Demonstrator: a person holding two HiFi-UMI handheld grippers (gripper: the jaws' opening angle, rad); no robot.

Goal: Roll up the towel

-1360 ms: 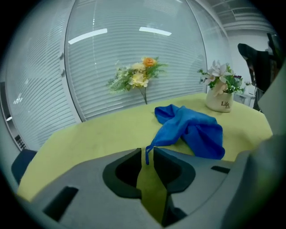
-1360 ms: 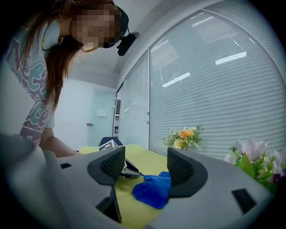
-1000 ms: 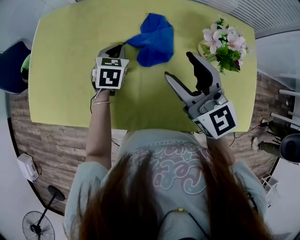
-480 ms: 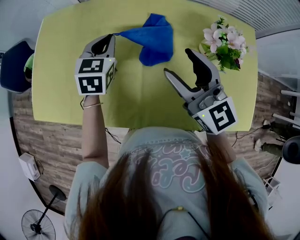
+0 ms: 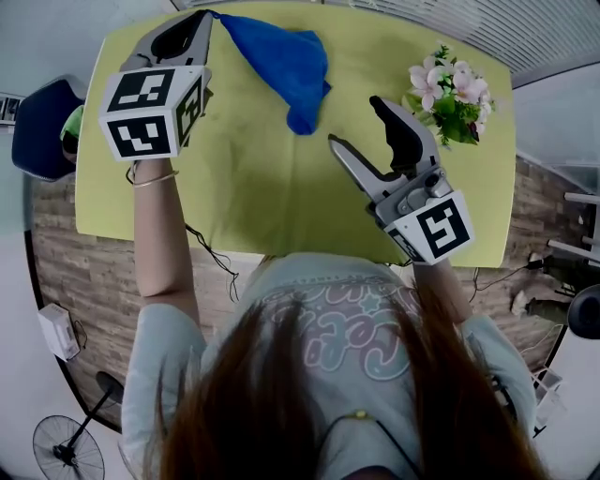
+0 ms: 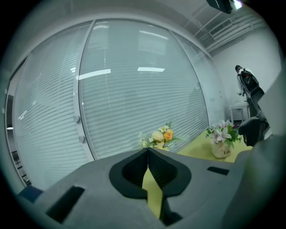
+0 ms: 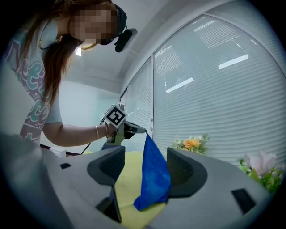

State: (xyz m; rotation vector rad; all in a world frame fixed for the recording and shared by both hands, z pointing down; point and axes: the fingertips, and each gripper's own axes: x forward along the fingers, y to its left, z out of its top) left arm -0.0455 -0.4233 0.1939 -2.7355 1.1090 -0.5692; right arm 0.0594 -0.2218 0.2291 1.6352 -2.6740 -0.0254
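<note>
My left tongs (image 5: 204, 17) are pinched shut on one corner of the blue towel (image 5: 286, 56), which hangs with its lower end on the yellow-green tabletop (image 5: 253, 187); my right tongs (image 5: 354, 124) stand wide open, empty. I judge I should spread it flat before rolling. Potted flowers (image 5: 450, 89) stand at the tabletop's right edge, a blind-covered glass wall (image 6: 134, 80) beyond.

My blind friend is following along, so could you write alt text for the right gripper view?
A blue towel hangs by one corner from the shut fingers of the left gripper, held high by a person's arm, its lower end down at the yellow-green table. It is framed by the right gripper's open fingers; flowers stand by window blinds.
</note>
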